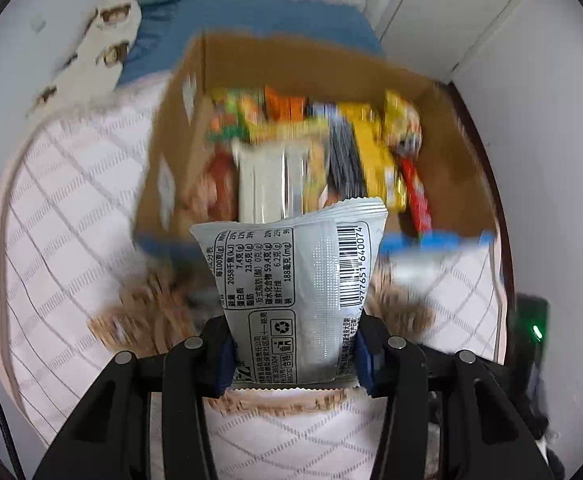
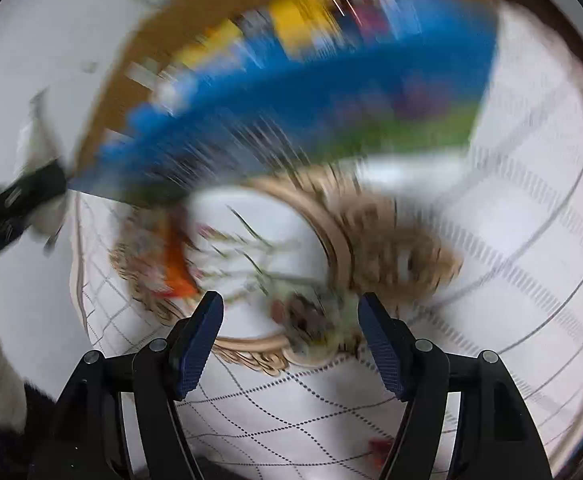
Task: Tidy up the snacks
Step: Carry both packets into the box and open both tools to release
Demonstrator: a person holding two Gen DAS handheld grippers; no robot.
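My left gripper (image 1: 291,354) is shut on a silver snack packet (image 1: 291,280) printed with a barcode and a nutrition table, held upright just in front of the cardboard box (image 1: 179,152). Inside the box stand several snack packets (image 1: 311,152) in yellow, orange, green and red. In the right wrist view, badly blurred, my right gripper (image 2: 291,312) stands open with nothing between its fingers, above a round placemat with a tan lace rim (image 2: 395,240). A small blurred snack (image 2: 315,320) lies on the mat between the fingertips, and an orange packet (image 2: 175,268) lies at the mat's left.
The box's blue printed side (image 2: 311,100) fills the upper right wrist view. A white quilted cloth (image 1: 71,220) covers the table. A white power strip (image 1: 103,40) and a blue cloth (image 1: 251,16) lie behind the box. A dark device with a green light (image 1: 535,332) sits at right.
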